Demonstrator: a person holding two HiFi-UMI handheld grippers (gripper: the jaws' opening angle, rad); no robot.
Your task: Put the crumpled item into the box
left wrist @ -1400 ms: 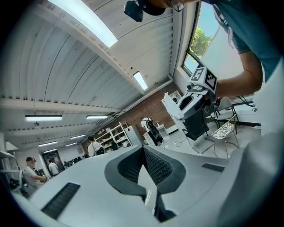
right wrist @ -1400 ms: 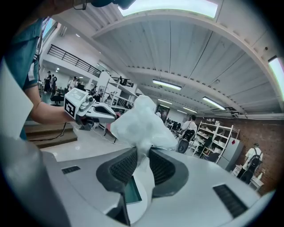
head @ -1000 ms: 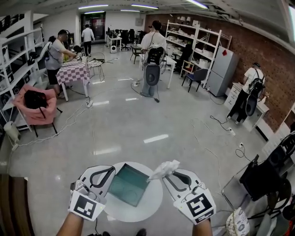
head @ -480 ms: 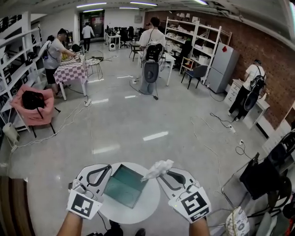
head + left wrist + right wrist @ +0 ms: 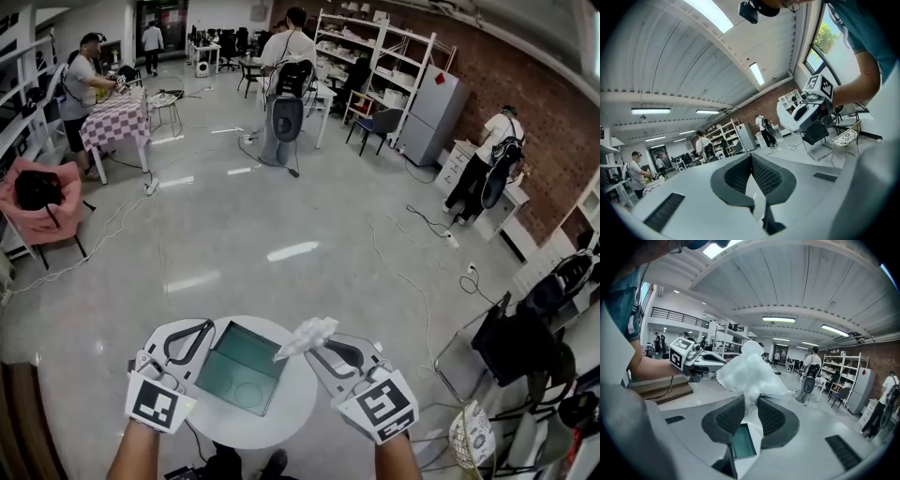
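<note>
A crumpled white paper-like item [image 5: 307,335] hangs over the right edge of an open teal box [image 5: 242,367], which lies on a small round white table [image 5: 292,403]. My right gripper [image 5: 315,349] is shut on the item's lower end; in the right gripper view the wad [image 5: 750,369] bulges above the right gripper [image 5: 751,403] and the box [image 5: 742,444] shows below the jaws. My left gripper [image 5: 199,328] rests at the box's left side. Its pads meet with nothing between them in the left gripper view [image 5: 751,158].
A black chair [image 5: 516,347] and a woven bag [image 5: 473,436] stand close at the right. A dark wooden edge [image 5: 19,422] is at the left. Cables trail over the glossy floor [image 5: 403,272]. Several people stand at tables and shelves farther off.
The crumpled item and the right gripper have drifted slightly left, nearer the box's right edge. The head view has shifted a little. The left gripper keeps its place beside the box.
</note>
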